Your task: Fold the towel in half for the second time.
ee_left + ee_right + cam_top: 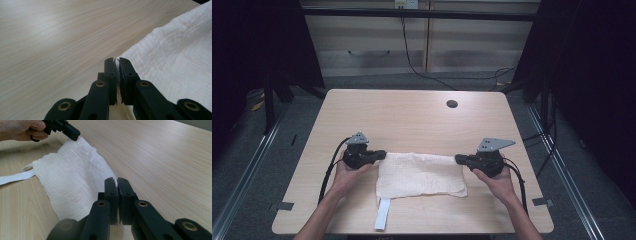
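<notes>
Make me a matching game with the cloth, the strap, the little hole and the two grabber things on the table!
Things:
1. white cloth
2. white strap
3. round hole
4. left hand-held gripper

Places or states:
A. far part of the table, dark
B. shut at the cloth's far left corner
C. lying flat between the two hand-held grippers
D. sticking out of the cloth's near edge, toward the person

Pairs: 1-C, 2-D, 3-A, 4-B. The right hand-held gripper is shut at the cloth's far right corner.
</notes>
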Action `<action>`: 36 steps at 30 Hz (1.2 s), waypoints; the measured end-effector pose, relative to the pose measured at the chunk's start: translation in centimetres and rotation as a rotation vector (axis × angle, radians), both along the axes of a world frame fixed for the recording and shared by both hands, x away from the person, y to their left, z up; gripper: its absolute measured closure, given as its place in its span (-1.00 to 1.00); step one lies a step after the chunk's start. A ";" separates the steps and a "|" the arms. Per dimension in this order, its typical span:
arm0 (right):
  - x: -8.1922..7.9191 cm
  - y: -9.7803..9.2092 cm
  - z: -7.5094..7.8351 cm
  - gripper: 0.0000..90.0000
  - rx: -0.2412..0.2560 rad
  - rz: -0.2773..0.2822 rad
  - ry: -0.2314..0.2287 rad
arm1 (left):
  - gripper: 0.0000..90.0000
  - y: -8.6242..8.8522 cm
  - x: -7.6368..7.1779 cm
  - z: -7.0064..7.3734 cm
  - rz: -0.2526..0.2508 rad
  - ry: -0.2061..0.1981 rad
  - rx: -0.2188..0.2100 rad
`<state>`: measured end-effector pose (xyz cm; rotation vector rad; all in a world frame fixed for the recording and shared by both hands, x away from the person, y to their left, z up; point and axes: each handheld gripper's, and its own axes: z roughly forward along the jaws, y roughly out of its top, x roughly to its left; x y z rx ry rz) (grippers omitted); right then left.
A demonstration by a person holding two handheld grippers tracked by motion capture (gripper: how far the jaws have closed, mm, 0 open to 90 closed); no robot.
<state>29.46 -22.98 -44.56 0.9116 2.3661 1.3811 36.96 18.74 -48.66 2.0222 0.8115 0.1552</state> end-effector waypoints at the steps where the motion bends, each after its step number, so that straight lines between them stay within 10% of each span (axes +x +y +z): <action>1: 0.0 0.0 0.0 0.93 0.000 0.000 0.000 | 0.90 0.0 0.0 0.0 0.000 0.000 0.000; 36: -3.9 2.4 -2.4 0.93 -0.114 0.153 0.089 | 0.90 0.6 -0.5 0.8 0.031 -0.017 -0.014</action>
